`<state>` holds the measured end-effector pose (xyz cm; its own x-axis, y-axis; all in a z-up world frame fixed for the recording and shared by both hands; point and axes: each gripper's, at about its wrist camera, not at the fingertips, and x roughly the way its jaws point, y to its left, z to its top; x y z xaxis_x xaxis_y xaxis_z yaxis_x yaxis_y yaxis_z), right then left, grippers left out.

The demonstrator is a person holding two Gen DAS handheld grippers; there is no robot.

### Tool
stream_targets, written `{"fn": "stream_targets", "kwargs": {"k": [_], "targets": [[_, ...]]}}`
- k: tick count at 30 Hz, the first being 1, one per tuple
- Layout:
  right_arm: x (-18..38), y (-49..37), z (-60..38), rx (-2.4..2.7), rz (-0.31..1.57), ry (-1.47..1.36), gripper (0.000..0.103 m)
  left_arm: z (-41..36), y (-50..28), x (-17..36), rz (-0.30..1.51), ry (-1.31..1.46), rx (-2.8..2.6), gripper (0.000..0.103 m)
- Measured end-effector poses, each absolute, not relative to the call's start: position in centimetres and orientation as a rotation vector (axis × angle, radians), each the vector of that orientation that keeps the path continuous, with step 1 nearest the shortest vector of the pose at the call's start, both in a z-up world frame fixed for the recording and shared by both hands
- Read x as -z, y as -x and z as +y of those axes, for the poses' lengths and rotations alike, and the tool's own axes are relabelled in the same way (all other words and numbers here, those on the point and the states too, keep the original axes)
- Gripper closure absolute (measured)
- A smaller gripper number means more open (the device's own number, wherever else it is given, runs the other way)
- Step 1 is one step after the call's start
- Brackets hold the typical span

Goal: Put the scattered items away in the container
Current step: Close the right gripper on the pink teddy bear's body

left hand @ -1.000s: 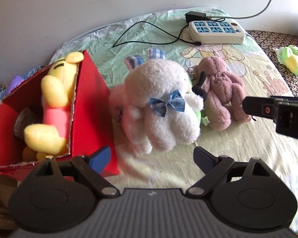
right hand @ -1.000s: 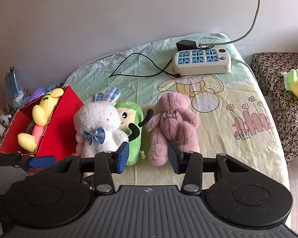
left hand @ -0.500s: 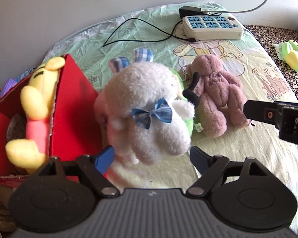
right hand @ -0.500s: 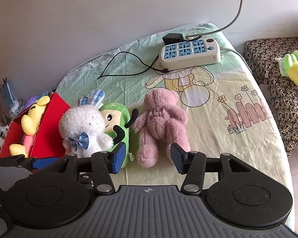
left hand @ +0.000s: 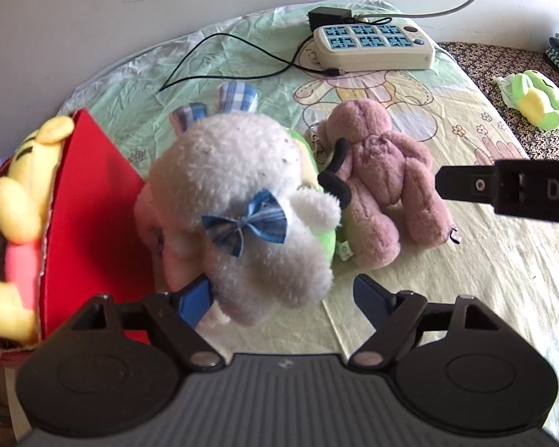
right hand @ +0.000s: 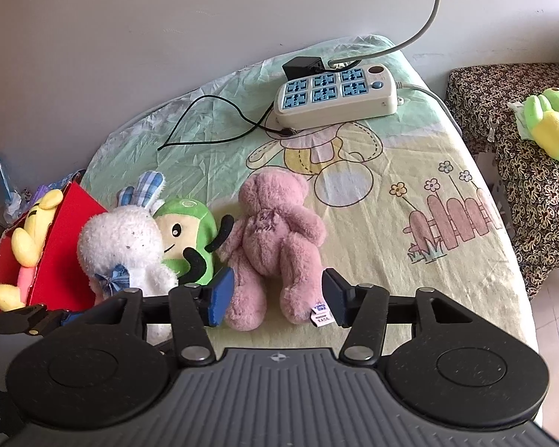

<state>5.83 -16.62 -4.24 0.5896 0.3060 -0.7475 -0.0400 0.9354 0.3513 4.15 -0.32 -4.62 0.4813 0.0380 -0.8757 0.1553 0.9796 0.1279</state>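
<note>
The left hand-held gripper [left hand: 283, 294] is closing around the white rabbit [left hand: 242, 201], its pads not yet pressing. The rabbit sits on the bed just right of the red box [left hand: 93, 201]. The right hand-held gripper [right hand: 275, 296], half-wide and empty, straddles the pink bear's [right hand: 275, 238] legs; the bear lies lengthwise, head far.

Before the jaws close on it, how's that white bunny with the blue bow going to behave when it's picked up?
The white bunny looks soft and fluffy, so it will probably squash between the closing jaws rather than resist. It seems light for its bulk. Its head and plaid ears may flop, and lifting it could drag the green toy leaning against it.
</note>
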Motion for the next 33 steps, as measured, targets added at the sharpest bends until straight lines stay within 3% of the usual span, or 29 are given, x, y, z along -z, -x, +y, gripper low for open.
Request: {"fn": "stream_targets", "kwargs": {"k": [19,28,33], "targets": [[6.3,-11.9,-18.1,-0.259,0.997,-0.351,0.047,-0.2,-2.9,4.0,1.064,-0.261,0.189,0.024],[8.0,-14.0,-17.3,-0.292,1.03,-0.321,0.045,-3.8,-0.4,1.5,0.945,-0.301,0.409,0.02],[8.8,-15.3,-16.9,-0.341,1.061,-0.318,0.045,-5.1,-2.9,3.1,0.966,-0.287,0.443,0.026]]}}
